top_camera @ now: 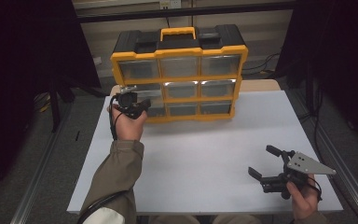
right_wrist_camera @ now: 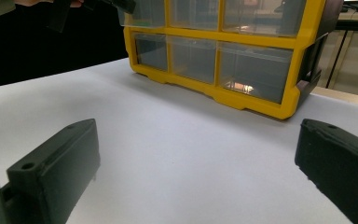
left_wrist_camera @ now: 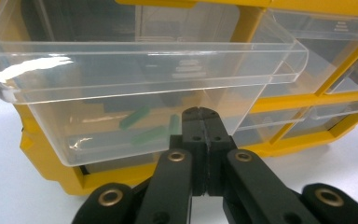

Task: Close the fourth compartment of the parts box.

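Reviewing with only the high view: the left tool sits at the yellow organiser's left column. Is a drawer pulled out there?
Observer: Yes, the left gripper view shows a clear drawer drawn out of the frame.
Operator: Anything inside?
Observer: A few green pieces lie on its floor.
Operator: And the left tool, open or shut?
Observer: Shut, with nothing between the jaws.
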{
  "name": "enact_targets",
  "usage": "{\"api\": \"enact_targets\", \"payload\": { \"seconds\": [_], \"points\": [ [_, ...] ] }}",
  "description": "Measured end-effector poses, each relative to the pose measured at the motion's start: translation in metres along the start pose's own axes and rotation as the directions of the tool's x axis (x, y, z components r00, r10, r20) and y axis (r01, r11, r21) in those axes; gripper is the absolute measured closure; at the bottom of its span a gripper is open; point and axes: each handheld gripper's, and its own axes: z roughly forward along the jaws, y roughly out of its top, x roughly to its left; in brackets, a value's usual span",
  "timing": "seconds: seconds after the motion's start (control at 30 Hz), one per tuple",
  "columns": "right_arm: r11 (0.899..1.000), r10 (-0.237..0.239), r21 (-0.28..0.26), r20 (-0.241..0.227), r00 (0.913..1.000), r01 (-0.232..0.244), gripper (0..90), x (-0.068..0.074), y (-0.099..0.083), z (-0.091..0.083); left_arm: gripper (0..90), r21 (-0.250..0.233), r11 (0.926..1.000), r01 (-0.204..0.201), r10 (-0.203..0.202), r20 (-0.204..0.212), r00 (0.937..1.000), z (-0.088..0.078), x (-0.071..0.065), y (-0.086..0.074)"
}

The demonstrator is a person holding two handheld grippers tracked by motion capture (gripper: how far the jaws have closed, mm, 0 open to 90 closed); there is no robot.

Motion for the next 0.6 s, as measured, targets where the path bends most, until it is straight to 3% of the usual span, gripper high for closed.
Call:
{"api": "enact_targets", "payload": {
  "seconds": [0.33,0.6],
  "points": [
    [1.000,-0.004,-0.003,0.002,1.0000,0.004,0.0,-0.0003,0.0001,0.0000,90.0,-0.016,0.9999,0.002,-0.003,-0.022,0.9998,0.0044,0.0008,0.0027],
    [1.000,0.000,0.001,0.002,1.0000,0.000,0.0,-0.0003,0.0001,-0.0007,90.0,-0.030,0.9995,0.005,-0.006,-0.015,0.9999,0.0061,0.0009,0.0067]
  ]
}}
